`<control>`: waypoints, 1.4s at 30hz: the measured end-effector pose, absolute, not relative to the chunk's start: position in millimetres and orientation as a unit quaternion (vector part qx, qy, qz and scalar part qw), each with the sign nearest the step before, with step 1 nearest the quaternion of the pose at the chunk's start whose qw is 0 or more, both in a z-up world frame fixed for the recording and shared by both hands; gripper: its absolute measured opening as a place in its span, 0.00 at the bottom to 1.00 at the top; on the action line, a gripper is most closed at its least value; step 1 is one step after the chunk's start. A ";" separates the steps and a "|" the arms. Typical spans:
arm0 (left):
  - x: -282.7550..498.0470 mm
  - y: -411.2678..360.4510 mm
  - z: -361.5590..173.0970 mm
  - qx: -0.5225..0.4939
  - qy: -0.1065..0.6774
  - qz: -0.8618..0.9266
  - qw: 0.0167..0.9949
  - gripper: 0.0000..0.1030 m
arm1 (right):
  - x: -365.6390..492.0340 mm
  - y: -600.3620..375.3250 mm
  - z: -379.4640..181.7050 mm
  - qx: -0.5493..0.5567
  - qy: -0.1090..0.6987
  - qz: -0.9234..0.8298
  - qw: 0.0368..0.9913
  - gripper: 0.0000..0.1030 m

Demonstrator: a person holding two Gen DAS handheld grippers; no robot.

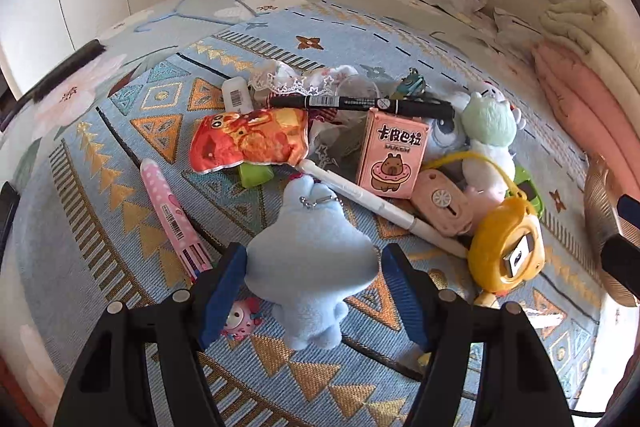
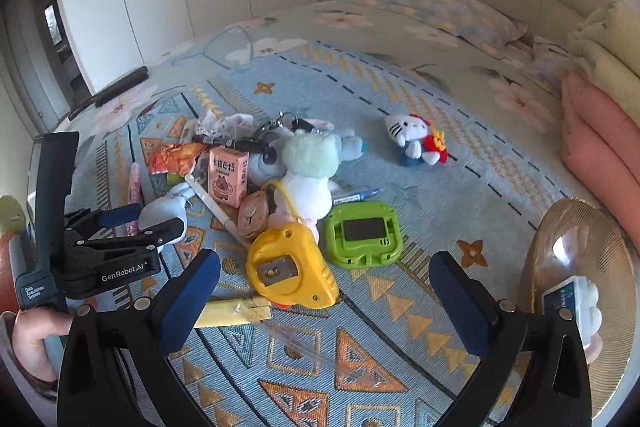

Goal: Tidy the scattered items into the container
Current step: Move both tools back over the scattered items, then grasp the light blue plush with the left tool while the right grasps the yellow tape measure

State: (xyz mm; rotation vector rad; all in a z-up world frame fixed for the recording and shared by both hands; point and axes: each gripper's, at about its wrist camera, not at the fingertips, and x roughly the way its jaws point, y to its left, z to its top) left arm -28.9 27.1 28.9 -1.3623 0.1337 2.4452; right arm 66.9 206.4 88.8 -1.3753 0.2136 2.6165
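A pale blue plush keychain toy (image 1: 310, 267) sits between the blue-padded fingers of the left gripper (image 1: 312, 291), on a blue patterned woven blanket (image 1: 120, 163) spread over a bed. The left pad presses the toy's side; whether the right pad touches it is hard to tell from the left wrist view, and in the right wrist view the gripper body hides the contact. So the grasp looks closed on the toy, though not certainly.

The right gripper (image 2: 324, 299) hangs released, fingers wide apart, above a yellow plastic camera-shaped toy (image 2: 290, 267) and a cream flat packet (image 2: 236, 311). Just beside the yellow toy lies a green plastic square gadget (image 2: 362, 233).

Behind them lies the scattered pile: a pink capybara-print carton (image 1: 394, 151), an orange snack-print pouch (image 1: 248, 141), a black marker pen (image 1: 360, 103), a white pen (image 1: 380, 205) and a pink dotted pen (image 1: 172, 215).

The container, a gold-ribbed translucent bowl (image 2: 560, 247), stands at the blanket's right edge, well apart from the pile, with a small blue-and-white pack (image 2: 566, 297) inside. A Hello Kitty plush (image 2: 416, 139) lies apart.
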 end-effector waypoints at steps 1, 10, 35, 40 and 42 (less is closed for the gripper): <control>-29.7 25.3 26.1 -0.478 0.048 0.861 0.168 0.65 | 63.6 207.0 80.1 -0.472 0.081 0.874 0.088 0.99; -30.1 28.5 9.4 -0.467 0.068 0.863 0.179 0.69 | 38.1 197.6 47.2 -0.518 0.082 0.848 0.075 0.92; -20.3 13.6 22.1 -0.444 0.011 0.871 0.210 0.57 | 60.2 203.1 40.1 -0.537 0.109 0.833 0.078 0.69; -7.2 19.6 40.6 -0.419 0.020 0.878 0.230 0.57 | 80.7 218.3 53.4 -0.533 0.134 0.832 0.077 0.64; 0.7 25.7 47.8 -0.407 0.037 0.881 0.238 0.57 | 88.5 224.8 59.2 -0.530 0.145 0.832 0.077 0.64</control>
